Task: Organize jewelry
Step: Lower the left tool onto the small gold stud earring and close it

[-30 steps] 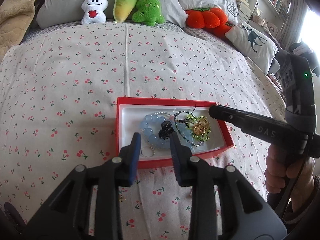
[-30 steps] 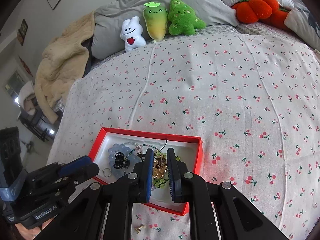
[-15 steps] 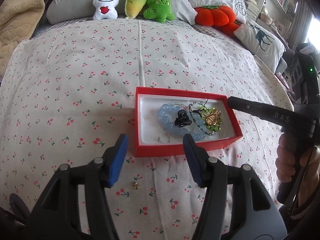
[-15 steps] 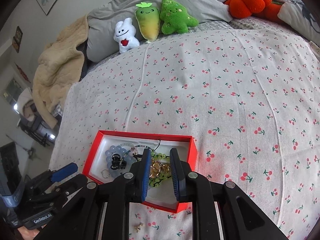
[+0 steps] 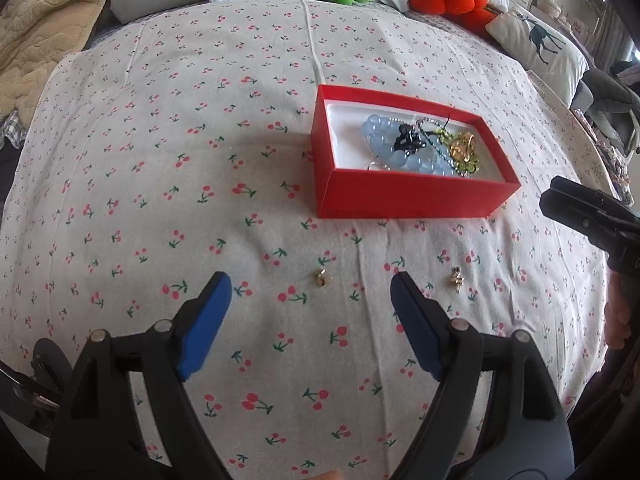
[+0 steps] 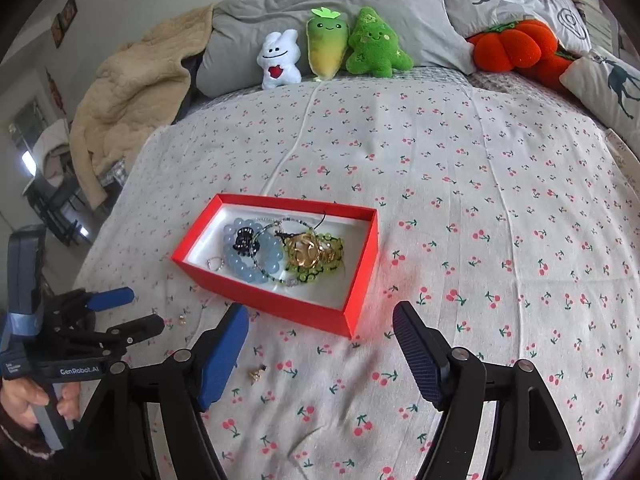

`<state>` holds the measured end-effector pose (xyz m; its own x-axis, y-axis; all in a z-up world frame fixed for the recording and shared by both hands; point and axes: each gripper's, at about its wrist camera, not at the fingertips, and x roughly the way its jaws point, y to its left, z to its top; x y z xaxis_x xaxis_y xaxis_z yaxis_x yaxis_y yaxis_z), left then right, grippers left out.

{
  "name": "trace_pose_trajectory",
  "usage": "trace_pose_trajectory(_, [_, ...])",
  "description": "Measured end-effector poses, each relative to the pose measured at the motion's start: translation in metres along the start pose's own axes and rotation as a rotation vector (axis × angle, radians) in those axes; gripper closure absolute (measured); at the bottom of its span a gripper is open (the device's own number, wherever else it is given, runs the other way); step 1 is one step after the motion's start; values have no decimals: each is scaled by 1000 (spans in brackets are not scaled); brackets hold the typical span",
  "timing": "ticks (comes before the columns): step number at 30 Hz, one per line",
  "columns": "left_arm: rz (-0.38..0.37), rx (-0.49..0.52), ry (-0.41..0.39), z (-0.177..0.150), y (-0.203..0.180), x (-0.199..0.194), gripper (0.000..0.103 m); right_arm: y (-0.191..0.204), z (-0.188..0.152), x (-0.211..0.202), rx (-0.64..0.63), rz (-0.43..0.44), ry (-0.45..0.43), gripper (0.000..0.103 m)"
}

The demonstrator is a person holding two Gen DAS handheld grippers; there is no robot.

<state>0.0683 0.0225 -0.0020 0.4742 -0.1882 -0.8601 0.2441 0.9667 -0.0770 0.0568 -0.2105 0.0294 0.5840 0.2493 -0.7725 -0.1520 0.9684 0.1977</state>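
Note:
A red box [image 5: 404, 196] [image 6: 280, 304] with a white lining sits on the cherry-print bedsheet. It holds a blue bead bracelet [image 5: 384, 148] [image 6: 252, 264], a black clip [image 5: 408, 140] [image 6: 244, 240], a gold-and-green piece [image 5: 462, 152] [image 6: 312, 254] and a small ring [image 6: 215, 263]. Two small gold earrings lie loose on the sheet: one [image 5: 322, 278] [image 6: 182, 319] just ahead of my left gripper [image 5: 310, 292], the other [image 5: 456, 279] [image 6: 256, 374] by the left fingertip of my right gripper [image 6: 320, 320]. Both grippers are open, empty and pulled back from the box.
Plush toys [image 6: 332, 48], an orange pumpkin cushion [image 6: 516, 46] and grey pillows [image 6: 320, 4] line the head of the bed. A beige blanket [image 6: 128, 100] lies at the left. A deer-print pillow [image 5: 540, 44] lies at the right edge.
Both grippers have opened wide and drawn back from over the box toward me. The two loose earrings on the sheet have come into view in front of them.

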Motion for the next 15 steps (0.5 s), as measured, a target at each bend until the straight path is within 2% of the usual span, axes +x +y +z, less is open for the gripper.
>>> trace_pose_trajectory(5, [56, 81, 8, -26, -2, 4, 21, 17, -36, 3, -83, -40, 26, 20])
trace_pose_trajectory(10, [72, 119, 6, -42, -2, 8, 21, 40, -66, 12, -246, -92, 62, 20])
trace_pose_trajectory(13, [44, 119, 2, -45, 0, 11, 21, 48, -78, 21, -273, -88, 95, 20])
trace_pose_trajectory(15, [-12, 112, 12, -45, 1, 12, 21, 52, -84, 28, -284, -77, 130, 20])
